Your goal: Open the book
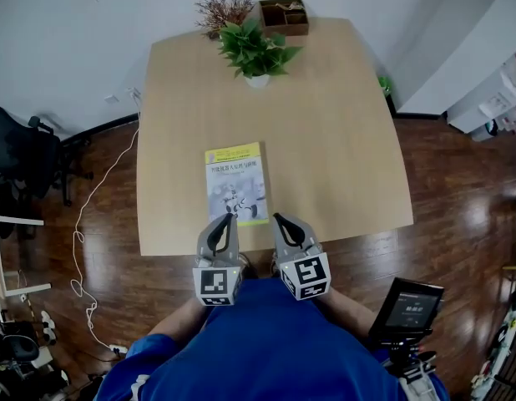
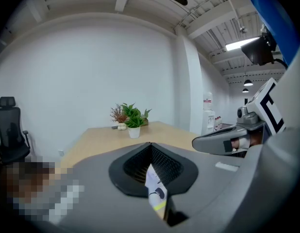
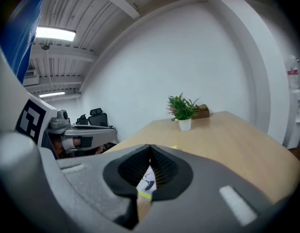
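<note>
**Obscured and Unresolved Areas**

Head view: the grey left gripper (image 1: 228,218) covers part of the near edge of the yellow-and-white paperback book (image 1: 235,178); cover print is too small to read. The black office chair (image 1: 24,153) is cut by the left edge.

Light wooden table (image 1: 341,140), a closed book (image 1: 235,182) lying flat near its front edge; at the far edge, a potted plant (image 1: 256,53), dried sprigs (image 1: 225,11), a wooden box (image 1: 284,17)

The book (image 1: 235,182), closed, yellow-and-white cover up, lies flat by the table's (image 1: 325,124) near edge.
</note>
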